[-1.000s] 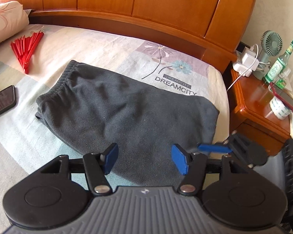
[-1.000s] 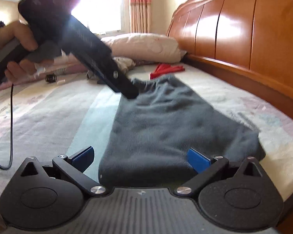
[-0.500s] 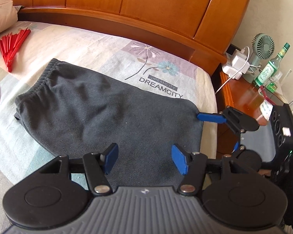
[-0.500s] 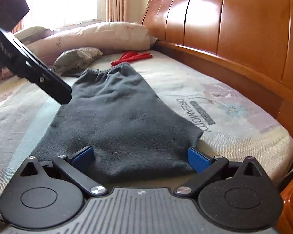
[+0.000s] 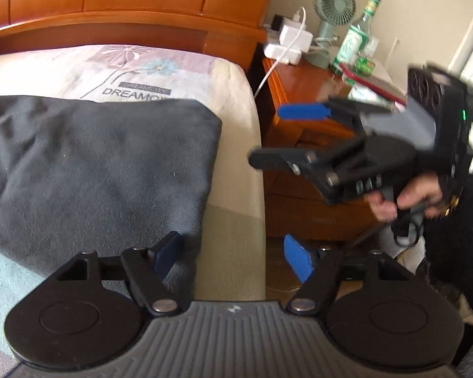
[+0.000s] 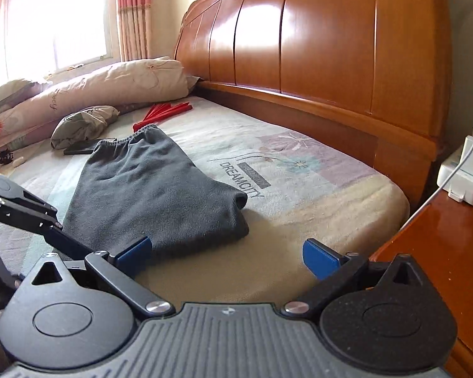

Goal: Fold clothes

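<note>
A dark grey pair of folded trousers [image 5: 94, 170] [image 6: 148, 189] lies flat on the bed, waistband toward the pillows and the folded end near the bed's side edge. My left gripper [image 5: 233, 258] is open, low over the near corner of the garment at the mattress edge, holding nothing. My right gripper [image 6: 227, 253] is open too, just off the folded end, empty. In the left wrist view the right gripper [image 5: 280, 135] hangs beside the bed in a person's hand [image 5: 406, 198], jaws apart.
A wooden headboard [image 6: 299, 47] runs along the bed. A bedside table [image 5: 302, 94] carries a charger, a small fan [image 5: 331, 15] and a green bottle [image 5: 356, 34]. Pillows [image 6: 88, 88], a red folding fan [image 6: 164, 111] and a phone [image 6: 78, 150] lie further up the bed.
Both grippers have swung toward the folded end of the trousers at the bed's side edge. The right gripper has drawn back off the bed. The garment has not moved.
</note>
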Demonstrator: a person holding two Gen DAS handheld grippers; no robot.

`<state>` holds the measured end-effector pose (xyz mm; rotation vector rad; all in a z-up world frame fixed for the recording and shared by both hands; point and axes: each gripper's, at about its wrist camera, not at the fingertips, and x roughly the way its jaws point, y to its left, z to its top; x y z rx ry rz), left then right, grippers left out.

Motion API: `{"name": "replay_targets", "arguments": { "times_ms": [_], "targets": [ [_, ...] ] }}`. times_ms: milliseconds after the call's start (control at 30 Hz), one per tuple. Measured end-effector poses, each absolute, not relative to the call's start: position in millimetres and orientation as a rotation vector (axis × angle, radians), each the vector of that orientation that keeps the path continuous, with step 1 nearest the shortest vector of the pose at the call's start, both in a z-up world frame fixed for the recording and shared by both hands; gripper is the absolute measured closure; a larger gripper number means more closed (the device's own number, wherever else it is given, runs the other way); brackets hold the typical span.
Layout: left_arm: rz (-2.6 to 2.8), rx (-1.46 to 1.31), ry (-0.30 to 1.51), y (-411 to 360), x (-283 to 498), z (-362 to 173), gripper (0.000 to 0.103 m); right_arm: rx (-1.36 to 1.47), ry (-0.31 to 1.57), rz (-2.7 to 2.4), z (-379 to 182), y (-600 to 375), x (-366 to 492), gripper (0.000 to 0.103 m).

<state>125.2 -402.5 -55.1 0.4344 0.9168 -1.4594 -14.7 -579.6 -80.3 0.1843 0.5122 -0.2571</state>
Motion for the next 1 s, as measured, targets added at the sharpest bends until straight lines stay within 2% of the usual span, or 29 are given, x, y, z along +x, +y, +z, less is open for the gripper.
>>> {"name": "replay_targets", "arguments": {
  "times_ms": [133,233,467,667,833,1000],
  "targets": [
    [-1.469,0.352,0.882,-406,137,-45,0.032,0.201,0.493,-0.265,-76,-576,-25,0.000],
    [-1.483,0.330,1.005,-417,141,-70,0.032,0.227,0.486,-0.266,-74,-578,-24,0.000],
    [-1.419,0.310,0.907,-383,153,-44,0.032,0.312,0.473,-0.176,-67,-582,0,0.000],
    [-1.431,0.288,1.023,-376,152,-75,0.031,0.338,0.501,-0.108,-69,-575,48,0.000],
    [-1.422,0.288,0.970,-356,167,-57,0.030,0.282,0.562,-0.075,-74,-567,66,0.000],
    [-1.281,0.275,0.862,-339,218,-32,0.030,0.205,0.583,-0.036,-76,-558,76,0.000]
  ]
}}
